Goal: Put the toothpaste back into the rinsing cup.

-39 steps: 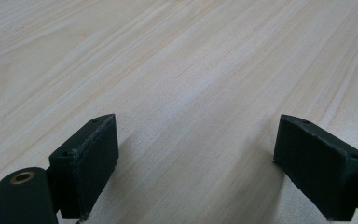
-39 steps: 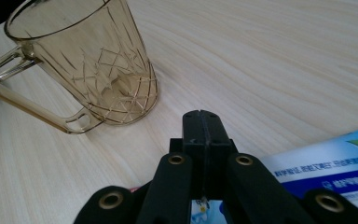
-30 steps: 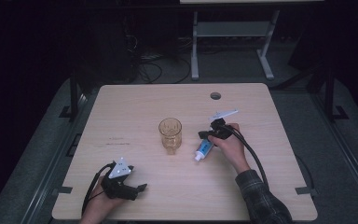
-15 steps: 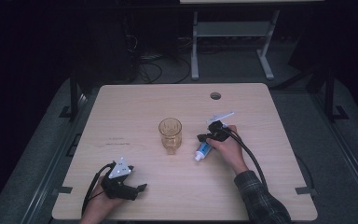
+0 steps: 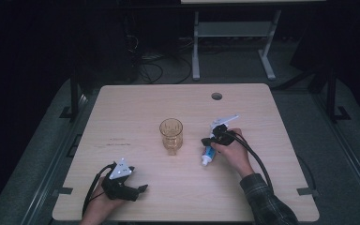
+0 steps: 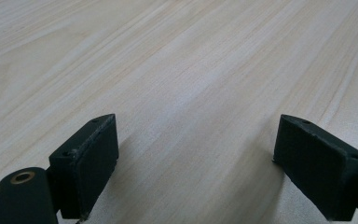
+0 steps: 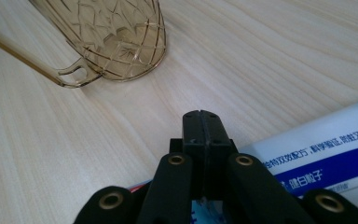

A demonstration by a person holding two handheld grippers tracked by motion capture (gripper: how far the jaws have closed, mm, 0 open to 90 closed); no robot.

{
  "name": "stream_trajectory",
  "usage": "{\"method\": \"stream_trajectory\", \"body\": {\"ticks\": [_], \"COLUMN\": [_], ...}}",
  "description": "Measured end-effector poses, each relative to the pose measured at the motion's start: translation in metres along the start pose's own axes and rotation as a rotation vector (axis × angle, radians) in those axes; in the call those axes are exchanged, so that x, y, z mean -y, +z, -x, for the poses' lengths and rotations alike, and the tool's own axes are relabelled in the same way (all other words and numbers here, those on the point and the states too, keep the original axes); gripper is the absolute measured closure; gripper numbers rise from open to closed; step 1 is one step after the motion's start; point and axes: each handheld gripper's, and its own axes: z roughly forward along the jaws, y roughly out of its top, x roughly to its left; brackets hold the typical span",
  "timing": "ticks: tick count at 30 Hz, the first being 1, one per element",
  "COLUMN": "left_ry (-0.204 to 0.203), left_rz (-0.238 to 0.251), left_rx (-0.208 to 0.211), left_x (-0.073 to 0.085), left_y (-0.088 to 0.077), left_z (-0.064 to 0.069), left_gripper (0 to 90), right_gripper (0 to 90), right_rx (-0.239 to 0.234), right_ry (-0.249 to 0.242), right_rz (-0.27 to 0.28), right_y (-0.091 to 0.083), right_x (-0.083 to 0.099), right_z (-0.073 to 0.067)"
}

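On the table [image 5: 136, 108], the toothpaste tube [image 5: 208, 152] lies right of the mug [image 5: 171, 136], long axis near-to-far, cap toward the person. The right gripper [image 7: 202, 122], jaws pressed together, rests over it; its view alone shows the tube's blue print. The left gripper [image 6: 193, 163] gapes wide, holding nothing.

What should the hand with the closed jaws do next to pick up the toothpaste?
Probably open the jaws first. The right gripper has its jaws pressed together with nothing between them, and the toothpaste tube lies flat on the table under and beside them, near the amber cup. Shut jaws cannot take hold of the tube.
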Motion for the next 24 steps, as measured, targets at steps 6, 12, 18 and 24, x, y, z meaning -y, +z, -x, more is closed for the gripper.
{"method": "stream_trajectory", "body": {"ticks": [6,12,18,24], "left_ry": [-0.001,-0.001,-0.003,-0.001], "left_rz": [0.001,0.001,0.003,0.0], "left_rx": [0.0,0.0,0.0,0.001], "left_x": [0.0,0.0,0.0,0.0], "left_y": [0.0,0.0,0.0,0.0], "left_z": [0.0,0.0,0.0,0.0], "left_gripper": [13.2,13.2,13.2,13.2], "right_gripper": [90.0,90.0,90.0,90.0], "right_rx": [-0.005,-0.004,-0.008,-0.002], "right_ry": [0.001,-0.005,-0.006,0.0], "right_rz": [-0.007,-0.014,-0.023,-0.028], "right_y": [-0.005,-0.009,-0.012,-0.017], "right_x": [0.007,0.011,0.017,0.022], "right_z": [-0.002,-0.004,-0.006,-0.006]}}
